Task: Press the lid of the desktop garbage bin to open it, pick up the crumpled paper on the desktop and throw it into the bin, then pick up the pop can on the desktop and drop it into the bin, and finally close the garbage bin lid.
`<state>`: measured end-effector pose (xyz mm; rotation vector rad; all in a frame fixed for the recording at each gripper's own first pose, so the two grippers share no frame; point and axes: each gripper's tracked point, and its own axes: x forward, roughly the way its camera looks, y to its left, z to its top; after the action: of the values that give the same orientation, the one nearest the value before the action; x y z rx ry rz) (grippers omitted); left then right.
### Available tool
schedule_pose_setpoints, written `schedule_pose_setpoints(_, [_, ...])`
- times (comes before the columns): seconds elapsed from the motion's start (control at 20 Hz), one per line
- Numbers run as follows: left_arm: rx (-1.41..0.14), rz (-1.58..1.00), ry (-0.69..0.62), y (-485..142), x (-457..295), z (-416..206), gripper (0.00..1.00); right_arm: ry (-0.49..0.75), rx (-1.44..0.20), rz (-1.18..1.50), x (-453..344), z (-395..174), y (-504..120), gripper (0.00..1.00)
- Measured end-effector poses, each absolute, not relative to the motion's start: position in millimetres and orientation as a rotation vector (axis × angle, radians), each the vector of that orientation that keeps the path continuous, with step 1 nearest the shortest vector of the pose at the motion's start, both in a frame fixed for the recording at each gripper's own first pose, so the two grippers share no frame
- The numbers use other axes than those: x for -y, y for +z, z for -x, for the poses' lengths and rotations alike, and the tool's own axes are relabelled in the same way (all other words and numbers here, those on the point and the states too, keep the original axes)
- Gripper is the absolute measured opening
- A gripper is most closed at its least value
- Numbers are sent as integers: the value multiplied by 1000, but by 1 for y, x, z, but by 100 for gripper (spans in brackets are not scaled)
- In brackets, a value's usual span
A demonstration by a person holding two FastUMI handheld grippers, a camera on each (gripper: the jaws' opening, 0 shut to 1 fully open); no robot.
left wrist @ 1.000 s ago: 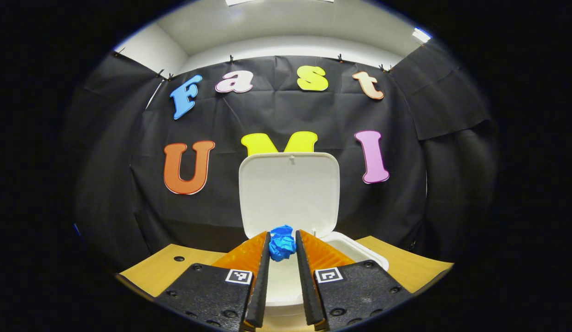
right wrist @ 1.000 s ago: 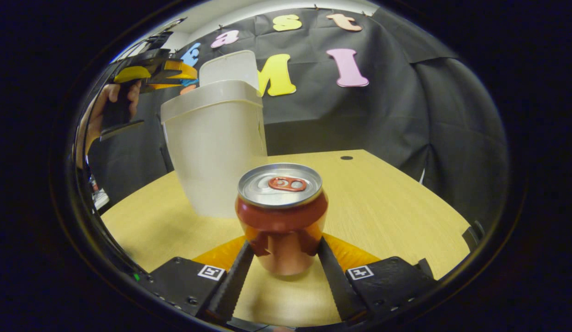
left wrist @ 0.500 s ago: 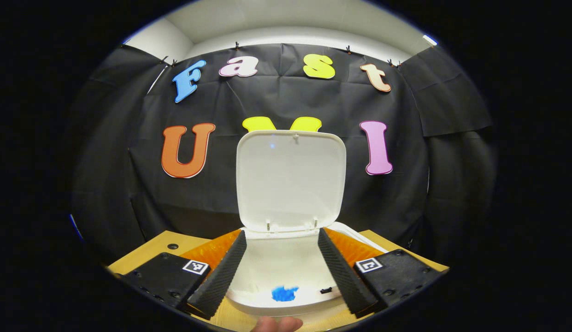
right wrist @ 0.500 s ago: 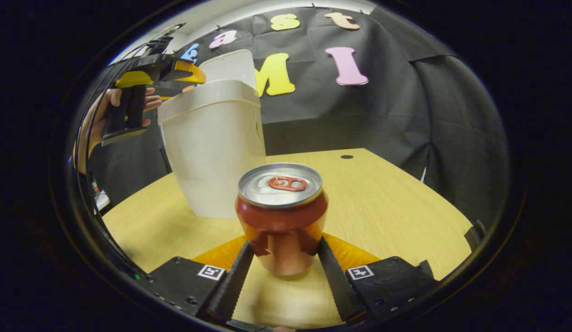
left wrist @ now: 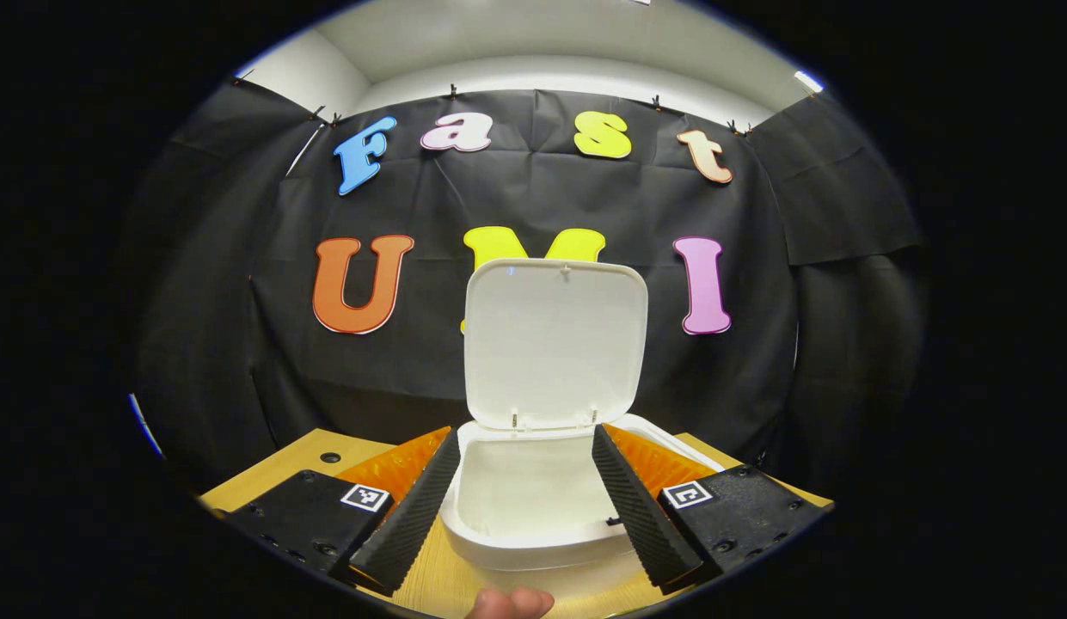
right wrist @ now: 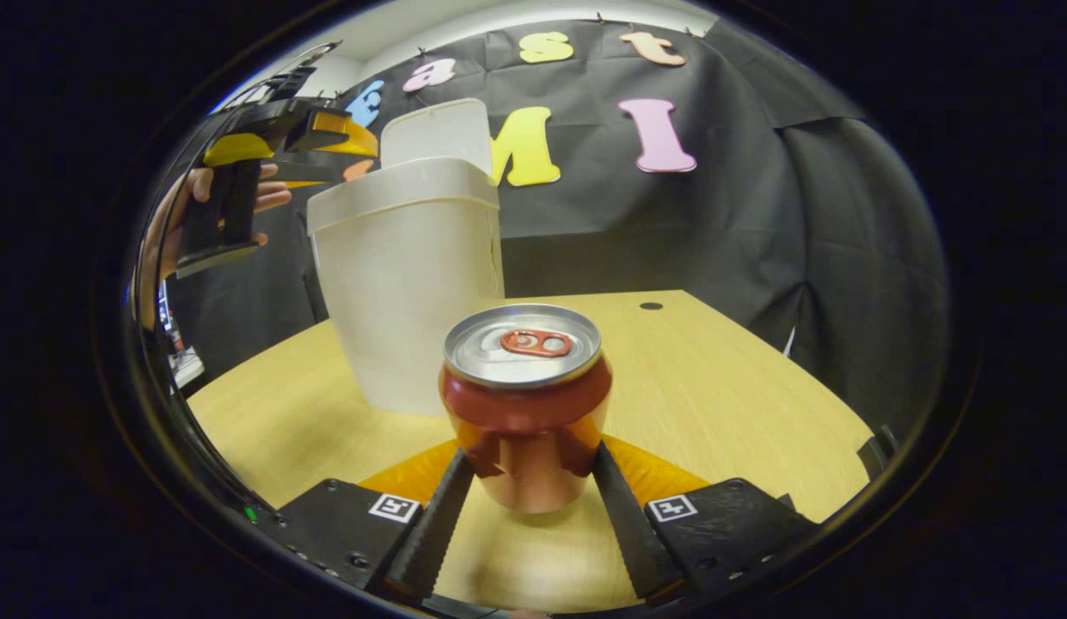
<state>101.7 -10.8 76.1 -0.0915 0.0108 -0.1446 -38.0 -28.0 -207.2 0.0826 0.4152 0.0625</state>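
The white bin (left wrist: 533, 550) stands on the wooden table with its lid (left wrist: 554, 344) swung upright. My left gripper (left wrist: 523, 437) hovers open over the bin's mouth with nothing between its fingers. The bin's floor is hidden below the rim. In the right gripper view a red pop can (right wrist: 523, 395) with a silver top stands upright between the fingers of my right gripper (right wrist: 530, 457), which is shut on its sides. Behind the can stands the bin (right wrist: 413, 284). The left gripper (right wrist: 327, 142) hangs above the bin's left rim, held by a hand (right wrist: 168, 232).
The wooden table (right wrist: 714, 387) stretches to the right of the bin and has a small round hole (right wrist: 650, 305) near its far edge. Another hole (left wrist: 330, 457) sits at the table's left. Black cloth walls close the booth behind. A fingertip (left wrist: 509, 602) shows at the bottom edge.
My left gripper opened and the blue crumpled paper fell into the bin, then the gripper drew back slightly. The right gripper stays shut on the can and has shifted a little.
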Motion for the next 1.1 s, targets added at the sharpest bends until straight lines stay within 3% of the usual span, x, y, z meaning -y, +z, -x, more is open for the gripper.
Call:
schedule_pose_setpoints(0.3, [57,82,-117,85,-18,-64,99,77,-344,-3,25,32,-165,81])
schedule_pose_setpoints(0.7, [17,89,-20,19,-71,-3,99,202,-288,-12,-9,22,-89,80])
schedule_pose_setpoints(1.1, [-21,60,-11,-21,-84,32,100,299,-191,-1,-48,-16,25,81])
